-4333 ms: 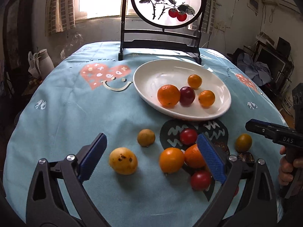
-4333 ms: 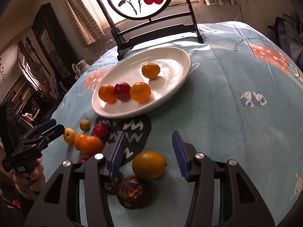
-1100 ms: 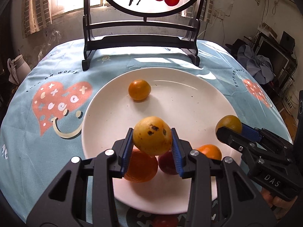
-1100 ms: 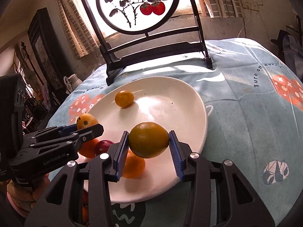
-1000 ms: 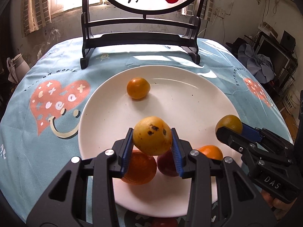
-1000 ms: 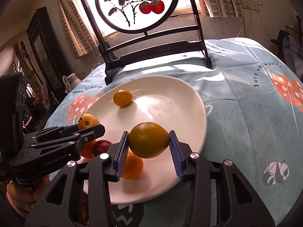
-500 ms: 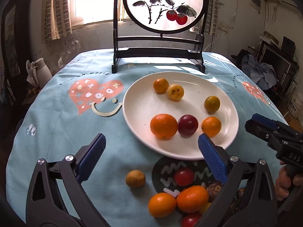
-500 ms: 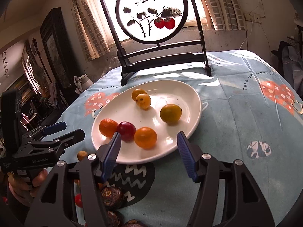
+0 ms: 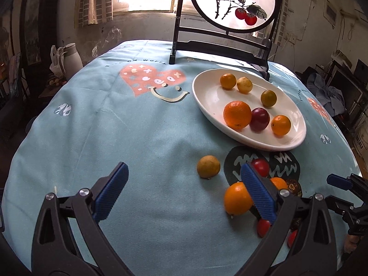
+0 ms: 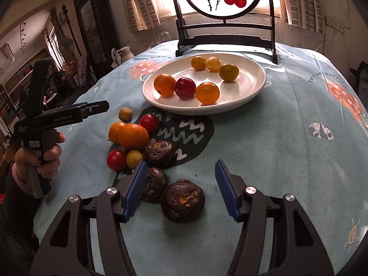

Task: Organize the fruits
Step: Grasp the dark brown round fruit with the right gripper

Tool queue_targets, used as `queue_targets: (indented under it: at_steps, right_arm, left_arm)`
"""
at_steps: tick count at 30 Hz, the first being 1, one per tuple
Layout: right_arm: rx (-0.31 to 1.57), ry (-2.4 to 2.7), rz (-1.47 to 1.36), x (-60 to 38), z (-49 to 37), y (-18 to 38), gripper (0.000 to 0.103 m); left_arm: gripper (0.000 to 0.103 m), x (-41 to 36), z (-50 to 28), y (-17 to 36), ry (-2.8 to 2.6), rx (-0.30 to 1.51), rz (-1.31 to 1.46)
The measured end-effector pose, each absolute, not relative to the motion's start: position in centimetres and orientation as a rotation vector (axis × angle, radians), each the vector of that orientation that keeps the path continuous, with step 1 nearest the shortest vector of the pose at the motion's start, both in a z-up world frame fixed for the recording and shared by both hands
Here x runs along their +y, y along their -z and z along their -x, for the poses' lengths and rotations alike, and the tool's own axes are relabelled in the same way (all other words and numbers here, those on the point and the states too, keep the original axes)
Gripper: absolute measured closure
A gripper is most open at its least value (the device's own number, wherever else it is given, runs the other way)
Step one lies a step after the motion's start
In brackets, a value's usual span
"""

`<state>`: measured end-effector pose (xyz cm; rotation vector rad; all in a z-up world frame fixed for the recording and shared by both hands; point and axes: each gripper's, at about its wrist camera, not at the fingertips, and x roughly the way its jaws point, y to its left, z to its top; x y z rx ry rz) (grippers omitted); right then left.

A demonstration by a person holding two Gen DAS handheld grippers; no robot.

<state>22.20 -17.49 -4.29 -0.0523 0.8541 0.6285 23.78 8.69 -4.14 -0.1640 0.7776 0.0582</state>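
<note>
Left wrist view: the left gripper (image 9: 184,195) has just spread wide and empty at lower centre; the white plate (image 9: 207,92) with six fruits sits upper right.

Right wrist view: the right gripper (image 10: 181,186), just opened and released, frames a dark wrinkled fruit (image 10: 182,200) low centre without touching it; loose oranges (image 10: 132,135) lie centre left.

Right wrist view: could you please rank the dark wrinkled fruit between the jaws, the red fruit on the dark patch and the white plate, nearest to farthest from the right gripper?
1. Dark wrinkled fruit, just ahead of the right gripper.
2. Red fruit, further, left.
3. White plate, farthest, centre.
</note>
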Motion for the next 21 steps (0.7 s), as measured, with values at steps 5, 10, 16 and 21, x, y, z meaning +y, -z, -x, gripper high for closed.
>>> queue_targets:
  at_steps: [5, 10, 16, 21]
  right_arm:
    - [0.896, -0.64, 0.108, -17.4, -21.4, 5.3, 0.041]
    - [0.905, -0.634, 0.186, -16.8, -20.8, 5.8, 0.041]
    - [0.924, -0.616, 0.221, -16.6, -20.9, 6.4, 0.045]
    - [0.933, -0.614, 0.219, -16.6, -21.1, 6.8, 0.053]
  left_arm:
    - [0.003, 8.6, -23.9, 4.4, -0.07, 0.786, 0.153]
    - [0.003, 8.6, -24.0, 4.4, -0.08, 0.791, 0.148]
    - [0.003, 8.6, -23.8, 4.3, -0.073, 0.786, 0.155]
    - [0.003, 8.5, -23.5, 4.1, -0.048, 0.779, 0.17]
